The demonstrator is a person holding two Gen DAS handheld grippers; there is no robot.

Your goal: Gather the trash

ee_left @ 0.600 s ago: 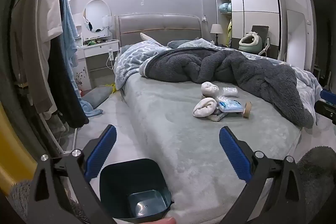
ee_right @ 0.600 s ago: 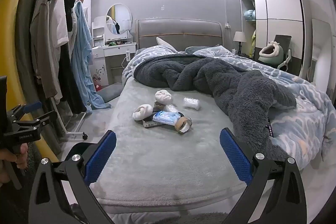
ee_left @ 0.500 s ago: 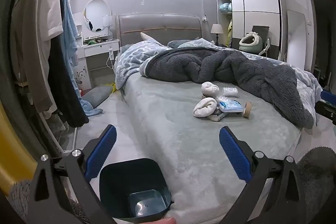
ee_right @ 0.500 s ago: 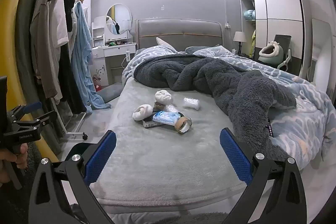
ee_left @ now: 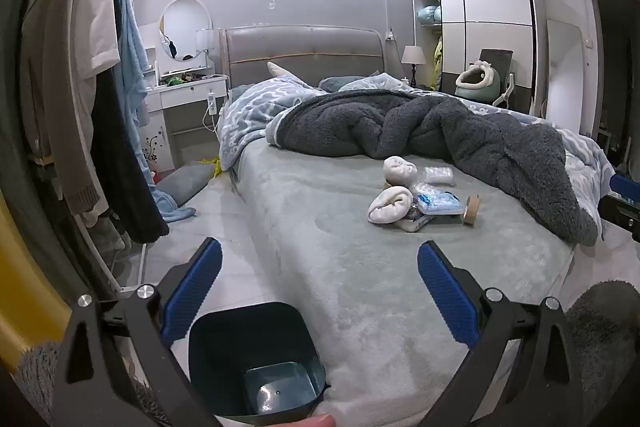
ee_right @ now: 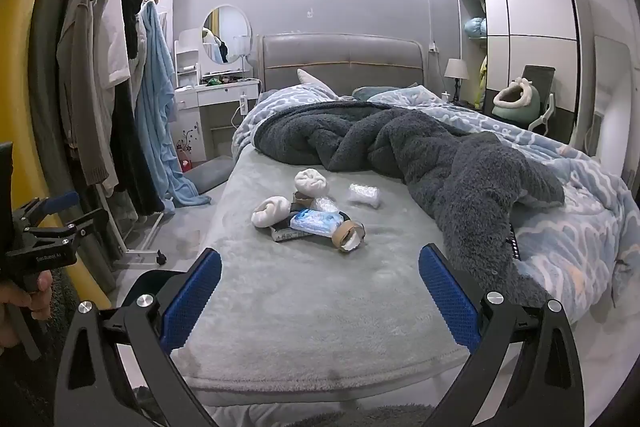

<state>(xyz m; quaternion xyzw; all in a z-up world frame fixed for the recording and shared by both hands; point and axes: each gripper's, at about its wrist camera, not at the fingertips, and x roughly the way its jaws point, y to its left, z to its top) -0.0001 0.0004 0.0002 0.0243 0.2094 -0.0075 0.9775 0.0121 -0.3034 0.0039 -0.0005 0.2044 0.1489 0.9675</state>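
Note:
A pile of trash (ee_right: 308, 215) lies mid-bed on the grey-green sheet: two white wads, a blue packet (ee_right: 316, 221), a cardboard tape roll (ee_right: 349, 235) and a clear wrapper (ee_right: 363, 195). The left wrist view shows the same pile (ee_left: 416, 197). A dark teal bin (ee_left: 252, 359) stands on the floor at the bed's near left corner, below my left gripper (ee_left: 319, 283). Its jaws are open and hold nothing. My right gripper (ee_right: 320, 287) hangs over the foot of the bed, well short of the pile, open too. The left gripper (ee_right: 44, 227) also shows at the left edge of the right wrist view.
A dark grey fleece blanket (ee_right: 420, 151) and a blue patterned quilt (ee_right: 580, 215) cover the far and right parts of the bed. A clothes rack (ee_right: 116, 107) with hanging garments stands on the left. A white dresser (ee_left: 188, 99) and a wardrobe (ee_left: 488, 31) line the back wall.

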